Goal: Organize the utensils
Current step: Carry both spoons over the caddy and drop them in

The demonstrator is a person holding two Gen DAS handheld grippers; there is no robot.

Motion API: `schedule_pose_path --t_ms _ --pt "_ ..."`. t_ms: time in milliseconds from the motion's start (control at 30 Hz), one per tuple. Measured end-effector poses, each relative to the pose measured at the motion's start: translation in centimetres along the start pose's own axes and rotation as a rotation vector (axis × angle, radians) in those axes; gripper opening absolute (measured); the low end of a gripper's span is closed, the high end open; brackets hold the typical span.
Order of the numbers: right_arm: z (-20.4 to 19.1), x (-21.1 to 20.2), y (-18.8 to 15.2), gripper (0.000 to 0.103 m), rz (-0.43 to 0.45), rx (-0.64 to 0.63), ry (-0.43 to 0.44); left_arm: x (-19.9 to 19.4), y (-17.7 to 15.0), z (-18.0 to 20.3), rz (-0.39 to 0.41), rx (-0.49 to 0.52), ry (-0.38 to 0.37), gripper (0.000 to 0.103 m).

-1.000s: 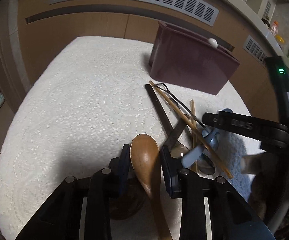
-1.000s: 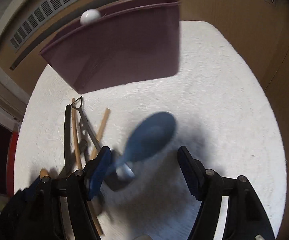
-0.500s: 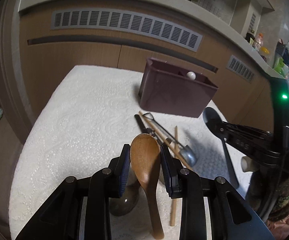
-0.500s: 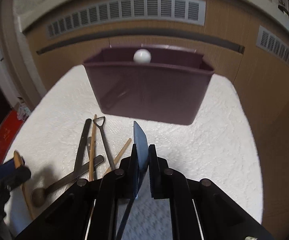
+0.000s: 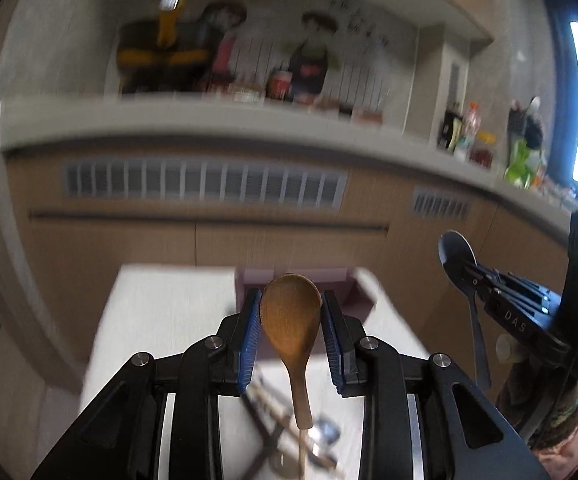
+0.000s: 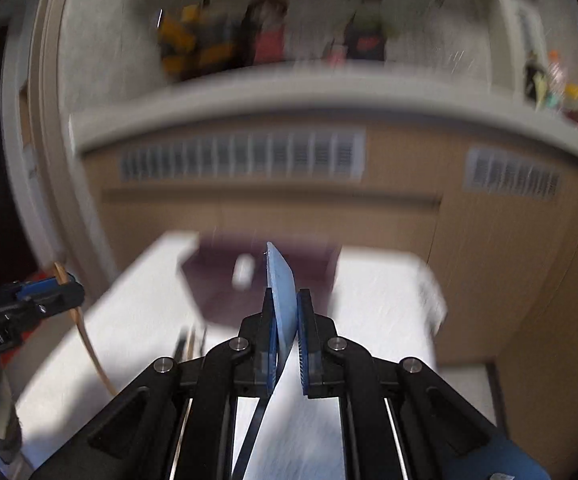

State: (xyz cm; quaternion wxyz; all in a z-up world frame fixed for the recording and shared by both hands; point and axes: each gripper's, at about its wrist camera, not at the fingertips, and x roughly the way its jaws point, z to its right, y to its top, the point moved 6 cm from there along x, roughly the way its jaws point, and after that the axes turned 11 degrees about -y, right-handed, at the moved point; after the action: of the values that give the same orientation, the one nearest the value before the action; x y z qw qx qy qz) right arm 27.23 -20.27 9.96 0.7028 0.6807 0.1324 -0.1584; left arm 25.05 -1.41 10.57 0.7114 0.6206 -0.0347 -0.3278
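My left gripper is shut on a brown wooden spoon, bowl up, handle hanging down, held high above the white table. My right gripper is shut on a blue spoon, seen edge-on; in the left wrist view the blue spoon looks dark and stands upright at the right. The maroon utensil bin stands at the table's far side, blurred, with a white ball-topped item in it. It is partly hidden behind my left gripper.
Several utensils lie on the table below my left gripper: chopsticks, dark handles and a metal spoon. A wooden cabinet front with vents rises behind the table. A counter with bottles and clutter runs above it.
Both grippers have risen and tilted upward with their spoons still held. The table and bin have dropped low in both views and the counter has come into view. The views are motion-blurred.
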Motion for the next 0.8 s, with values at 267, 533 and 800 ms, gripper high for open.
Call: schedule_pose_path --t_ms 267,533,800 --pt "0.7 2.3 9.5 0.008 0.241 0.023 0.01 3.7 8.7 0.4 0.15 0.089 0.01 0.031" --pt "-1.7 8.9 8.8 0.008 0.212 -0.012 0.039 11.2 7.7 -3.4 0.07 0.042 0.003 0.031" --pt "-2.9 15.0 4.7 0.008 0.145 -0.049 0.024 16.3 4.3 -5.9 -0.01 0.008 -0.023 0.031"
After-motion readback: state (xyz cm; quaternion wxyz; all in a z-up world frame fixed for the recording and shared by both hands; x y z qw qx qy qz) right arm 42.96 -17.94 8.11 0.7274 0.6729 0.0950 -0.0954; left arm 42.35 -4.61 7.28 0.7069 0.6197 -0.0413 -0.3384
